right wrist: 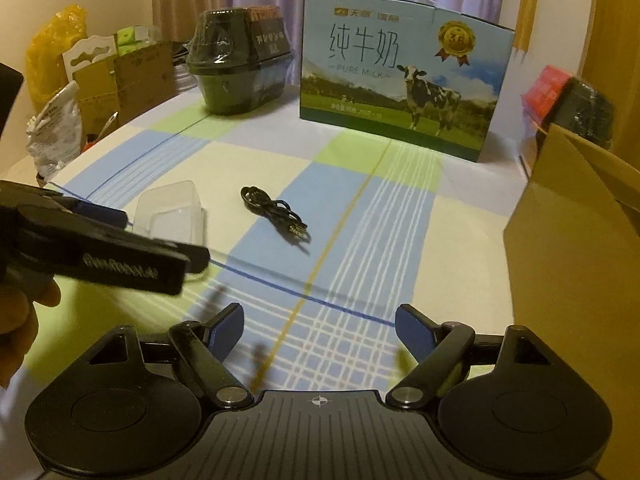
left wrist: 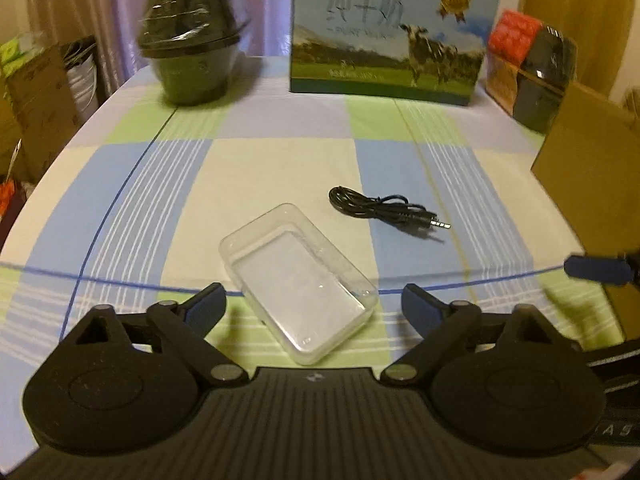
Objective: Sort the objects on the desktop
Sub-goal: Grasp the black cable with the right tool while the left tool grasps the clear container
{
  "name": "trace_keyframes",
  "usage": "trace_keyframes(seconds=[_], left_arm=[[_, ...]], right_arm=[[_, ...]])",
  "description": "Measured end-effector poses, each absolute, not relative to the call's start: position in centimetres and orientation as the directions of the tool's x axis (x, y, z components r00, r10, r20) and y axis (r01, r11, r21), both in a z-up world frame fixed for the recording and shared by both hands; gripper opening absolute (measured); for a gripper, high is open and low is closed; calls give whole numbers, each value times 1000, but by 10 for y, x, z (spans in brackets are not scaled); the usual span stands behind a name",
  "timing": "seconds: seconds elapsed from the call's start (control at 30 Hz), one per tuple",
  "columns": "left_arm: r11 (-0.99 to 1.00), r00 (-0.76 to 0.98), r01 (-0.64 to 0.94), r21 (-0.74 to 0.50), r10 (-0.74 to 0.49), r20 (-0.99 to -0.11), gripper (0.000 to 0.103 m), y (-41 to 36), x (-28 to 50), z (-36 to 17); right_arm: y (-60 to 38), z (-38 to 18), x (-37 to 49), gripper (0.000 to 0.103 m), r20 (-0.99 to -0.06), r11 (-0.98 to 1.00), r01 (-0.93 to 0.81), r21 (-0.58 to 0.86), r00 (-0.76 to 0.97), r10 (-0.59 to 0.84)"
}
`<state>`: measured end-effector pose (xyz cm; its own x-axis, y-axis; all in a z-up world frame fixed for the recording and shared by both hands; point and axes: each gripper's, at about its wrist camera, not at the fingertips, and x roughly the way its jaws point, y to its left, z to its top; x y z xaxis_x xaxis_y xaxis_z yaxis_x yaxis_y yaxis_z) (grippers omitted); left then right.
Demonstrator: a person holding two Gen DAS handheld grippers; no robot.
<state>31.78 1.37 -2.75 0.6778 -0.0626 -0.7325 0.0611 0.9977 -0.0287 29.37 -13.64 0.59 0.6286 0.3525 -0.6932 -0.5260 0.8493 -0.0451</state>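
1. The left gripper has its jaws spread wide and grips nothing; its blue-padded fingertips flank the near end of a clear plastic box without touching it.
2. That clear plastic box lies open-side up and turned at an angle on the checked tablecloth, directly in front of the left gripper.
3. A coiled black audio cable with a metal jack plug lies on the cloth just beyond and to the right of the box, apart from it.
4. The right gripper is also wide open and empty, held over a blue square of the cloth, well short of the cable.
5. In the right wrist view, the left gripper reaches in from the left with a hand behind it, partly covering the box.
6. At the far edge of the table stand a milk carton box printed with a cow and a wrapped dark bowl set.
7. A brown cardboard box stands at the right side.
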Motion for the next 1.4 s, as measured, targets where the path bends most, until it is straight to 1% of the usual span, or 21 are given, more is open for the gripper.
trace_keyframes(seconds=[0.03,0.1,0.13,0.2,0.27,0.33,0.4,0.5,0.7,0.8,0.87,0.9,0.93,1.0,1.2,1.4], left_arm=[[998,678,69,-17,-59,-733,85,14,319,-28],[998,679,70,-10,-55,-732,76,17,321,-28],[997,676,76,-12,-60,-735,74,19,322,-27],[996,677,94,-8,-70,-733,66,25,323,-26],[993,680,117,19,-66,-730,64,28,326,-25],[992,685,127,27,-68,-726,61,35,328,-23],[993,679,116,-8,-85,-730,60,45,331,-23],[993,677,114,-25,-96,-729,60,51,333,-23],[994,656,101,-51,-105,-747,60,54,335,-28],[994,658,91,-53,-100,-746,60,57,334,-30],[994,669,85,-61,-103,-736,60,59,333,-28],[995,672,82,-63,-101,-733,58,60,333,-27],[995,672,81,-62,-101,-733,54,60,333,-26],[995,672,77,-56,-94,-734,53,59,332,-25],[992,654,98,-77,-122,-746,53,52,313,-23],[979,621,188,-82,-183,-762,52,24,266,-13]], right_arm=[[-134,5,296,81,-691,847,-529,-48,630,354],[-128,4,301,81,-688,845,-532,-48,631,359],[-126,4,303,81,-684,846,-531,-46,634,360],[-119,4,308,78,-677,846,-531,-52,641,361],[-111,3,314,72,-673,834,-548,-67,641,368],[-103,2,321,70,-671,816,-573,-83,637,379],[-96,0,328,69,-671,802,-589,-96,634,385],[-86,-2,342,68,-670,787,-609,-102,627,398],[-71,-13,368,55,-694,754,-647,-116,596,405],[-68,-18,373,46,-702,748,-657,-95,577,417],[-70,-17,374,33,-707,756,-652,-63,564,427],[-71,-17,372,29,-707,762,-646,-52,562,429],[-72,-17,370,22,-710,769,-637,-43,561,426],[-77,-16,364,18,-715,784,-621,-15,555,426],[-104,-10,319,17,-732,848,-524,79,546,406],[-145,-1,251,17,-757,900,-424,104,553,348]])
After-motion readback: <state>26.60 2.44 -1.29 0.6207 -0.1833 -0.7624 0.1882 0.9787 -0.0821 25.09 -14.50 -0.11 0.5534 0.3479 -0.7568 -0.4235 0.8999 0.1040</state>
